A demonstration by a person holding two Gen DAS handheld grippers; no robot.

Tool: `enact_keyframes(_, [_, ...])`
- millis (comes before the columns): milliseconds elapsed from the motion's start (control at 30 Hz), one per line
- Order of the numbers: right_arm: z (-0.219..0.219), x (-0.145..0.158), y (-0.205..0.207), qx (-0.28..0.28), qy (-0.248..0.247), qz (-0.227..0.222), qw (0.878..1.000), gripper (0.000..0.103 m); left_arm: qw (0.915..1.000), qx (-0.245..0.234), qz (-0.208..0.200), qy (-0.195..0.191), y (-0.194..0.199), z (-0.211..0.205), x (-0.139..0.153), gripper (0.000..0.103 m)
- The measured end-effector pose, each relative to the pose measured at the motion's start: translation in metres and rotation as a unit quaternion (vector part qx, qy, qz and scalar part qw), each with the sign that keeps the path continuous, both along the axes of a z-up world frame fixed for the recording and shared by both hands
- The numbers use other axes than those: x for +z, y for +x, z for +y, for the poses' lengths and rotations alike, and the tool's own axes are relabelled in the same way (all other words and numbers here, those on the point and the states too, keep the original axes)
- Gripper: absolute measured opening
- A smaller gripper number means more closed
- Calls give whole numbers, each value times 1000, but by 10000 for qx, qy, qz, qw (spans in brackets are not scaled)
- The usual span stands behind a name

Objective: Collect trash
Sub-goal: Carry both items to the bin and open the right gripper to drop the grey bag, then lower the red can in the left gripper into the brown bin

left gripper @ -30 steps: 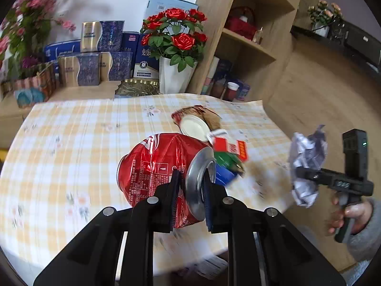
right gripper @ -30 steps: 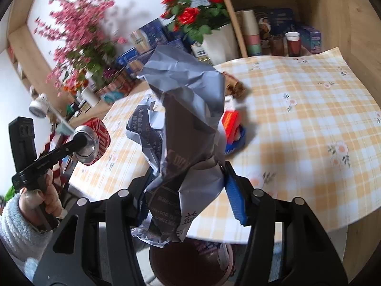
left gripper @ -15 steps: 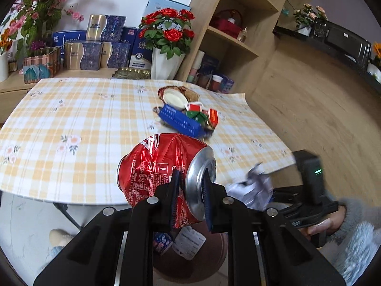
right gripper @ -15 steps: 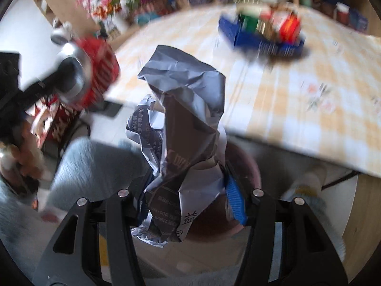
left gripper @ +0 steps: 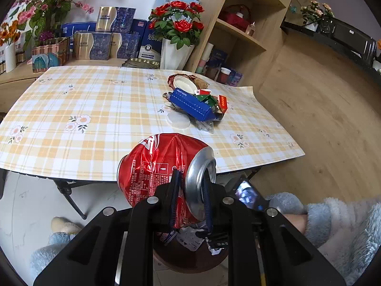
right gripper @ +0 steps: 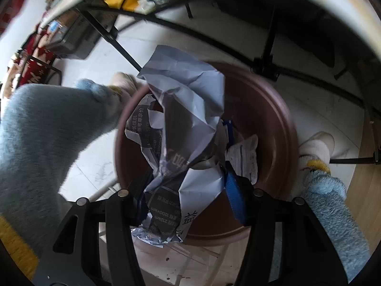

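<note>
My left gripper (left gripper: 190, 200) is shut on the rim of a crushed red soda can (left gripper: 157, 169), held past the near table edge above a brown bin (left gripper: 190, 259). My right gripper (right gripper: 188, 190) points almost straight down, shut on a crumpled grey-white paper (right gripper: 185, 128) that hangs over the mouth of the brown bin (right gripper: 273, 124). Scraps of paper (right gripper: 245, 157) lie inside the bin. In the left wrist view only the back of the right gripper (left gripper: 247, 194) shows, held by a hand in a fluffy blue sleeve (left gripper: 333, 217).
A checked tablecloth covers the table (left gripper: 95, 109), with a pile of trash (left gripper: 197, 100) around a blue box and a clear lid (left gripper: 178, 120). Rose vase (left gripper: 176, 43), boxes and a shelf stand behind. Black table legs (right gripper: 119, 45) and slippered feet (right gripper: 316, 147) flank the bin.
The right gripper has swung down from table height, tilting steeply, until the paper hangs over the bin. The left gripper with the can drew back from the table toward the bin.
</note>
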State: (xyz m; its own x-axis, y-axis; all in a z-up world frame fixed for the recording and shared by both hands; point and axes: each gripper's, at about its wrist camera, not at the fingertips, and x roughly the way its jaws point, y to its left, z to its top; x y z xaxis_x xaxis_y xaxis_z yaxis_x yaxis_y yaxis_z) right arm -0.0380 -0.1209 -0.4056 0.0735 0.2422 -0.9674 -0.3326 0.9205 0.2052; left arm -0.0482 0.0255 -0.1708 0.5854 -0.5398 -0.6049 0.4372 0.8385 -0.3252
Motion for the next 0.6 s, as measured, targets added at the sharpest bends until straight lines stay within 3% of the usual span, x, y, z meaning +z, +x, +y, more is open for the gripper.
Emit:
enact_keyframes(167, [5,-11,-3,-152,264,231,9993,66,10000,41,40,-4,1,3,-4,18])
enact_keyframes(333, [-1,2,-2,-179,769,118,9968,82,9999,37,104,-16,3,3,-9,18])
enact_keyframes(400, [-9,11,-2,-241,920,8,9955,88,9999,16,114,-3,3,1,-11,18])
enact_keyframes(533, [-25,32,2,-443,1115,-184,9926,90,9999,-69,60,120,2,-4,-12,18])
enact_keyframes(600, [-39,54,0,-613,1278,-492,9887,92,9999,-97,54,125,2,-6,-14,18])
